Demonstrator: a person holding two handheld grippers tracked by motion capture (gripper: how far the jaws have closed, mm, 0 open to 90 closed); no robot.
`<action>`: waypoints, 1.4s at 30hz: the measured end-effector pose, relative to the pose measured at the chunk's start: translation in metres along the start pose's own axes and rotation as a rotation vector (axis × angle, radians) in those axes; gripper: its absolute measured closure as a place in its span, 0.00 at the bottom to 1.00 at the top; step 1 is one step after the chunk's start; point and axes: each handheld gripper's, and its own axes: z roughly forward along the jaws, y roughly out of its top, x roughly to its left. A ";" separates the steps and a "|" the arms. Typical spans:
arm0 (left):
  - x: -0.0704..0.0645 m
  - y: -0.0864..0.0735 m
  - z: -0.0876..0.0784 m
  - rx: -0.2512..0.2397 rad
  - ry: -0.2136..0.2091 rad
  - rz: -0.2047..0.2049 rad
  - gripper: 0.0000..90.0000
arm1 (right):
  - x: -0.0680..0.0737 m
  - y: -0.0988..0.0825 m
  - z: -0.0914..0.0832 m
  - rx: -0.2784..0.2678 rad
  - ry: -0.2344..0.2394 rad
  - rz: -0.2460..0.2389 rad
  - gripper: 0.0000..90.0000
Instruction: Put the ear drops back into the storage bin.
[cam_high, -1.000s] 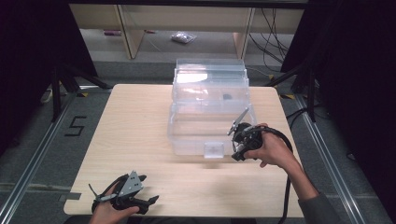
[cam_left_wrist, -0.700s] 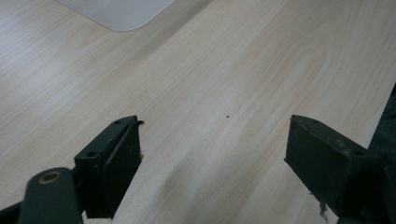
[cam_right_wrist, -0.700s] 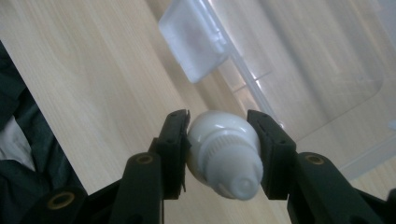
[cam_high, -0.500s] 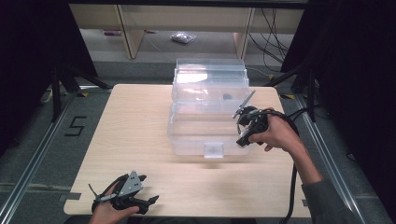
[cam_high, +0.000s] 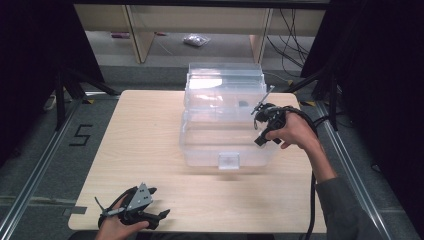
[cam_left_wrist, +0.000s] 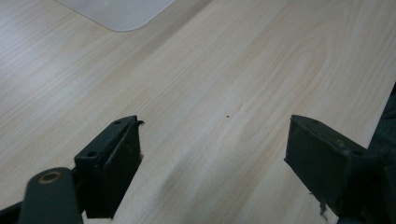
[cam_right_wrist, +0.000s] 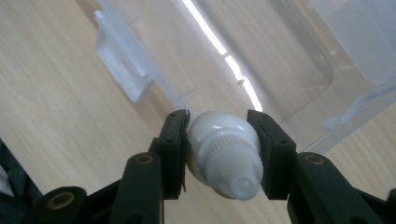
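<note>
Right gripper (cam_right_wrist: 218, 140) is clamped on a small white bottle (cam_right_wrist: 224, 156) over the clear bin (cam_high: 225, 125) — smooth round plastic, could squirt out. Left gripper (cam_left_wrist: 215, 154) gapes wide, holding nothing.

Pale wooden surface (cam_high: 145, 135) fills mid-frame; one clear plastic box (cam_high: 225, 130) sits on it, upper centre, lid open at its back.

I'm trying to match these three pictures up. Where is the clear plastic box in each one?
High view: the box stands mid-table, lid open, beside the right gripper.
Left gripper view: a pale rounded corner at the top edge, likely the box.
Right gripper view: the box lies behind the white bottle held in the jaws.
Shared landmark: the wooden table.
</note>
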 end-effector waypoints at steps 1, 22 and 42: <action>0.000 0.000 0.000 -0.001 -0.003 0.001 0.20 | -0.002 0.001 0.001 -0.005 0.002 0.006 0.67; 0.001 0.000 -0.001 -0.001 0.007 0.012 0.20 | -0.034 0.014 0.048 0.066 -0.020 0.096 0.67; 0.000 -0.001 0.000 0.001 0.007 0.010 0.20 | -0.041 0.012 0.092 0.154 0.001 0.186 0.67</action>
